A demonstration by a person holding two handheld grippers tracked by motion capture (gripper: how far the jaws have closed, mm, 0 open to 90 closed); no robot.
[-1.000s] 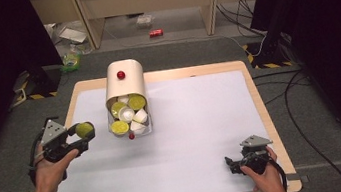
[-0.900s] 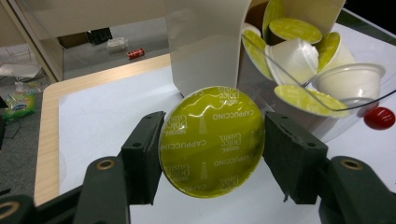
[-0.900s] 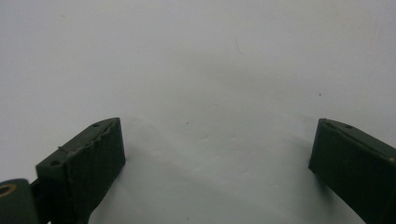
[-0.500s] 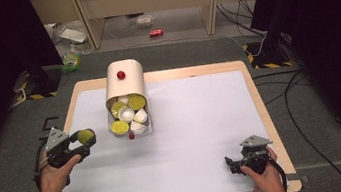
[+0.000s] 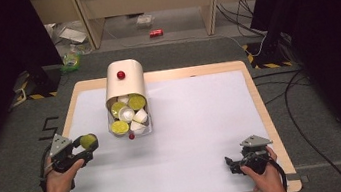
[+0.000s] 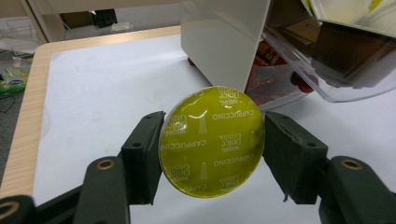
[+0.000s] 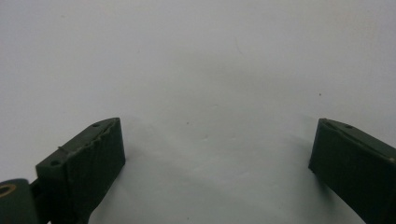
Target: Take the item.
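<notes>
Left gripper point(image 6: 212, 142) clamps the green capsule point(image 6: 212, 140) by its rim; at 1 o'clock the dispenser point(image 6: 224, 42) could knock it loose

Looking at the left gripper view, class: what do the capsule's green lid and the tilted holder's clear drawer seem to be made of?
Green lid: probably thin foil, glossy; it wrinkles, reflects light and carries printed "Cappuccino" lettering. Clear drawer: likely hard transparent plastic, smooth; dark and red parts show through it and its edges catch highlights. Neither can be confirmed by look alone.
</notes>
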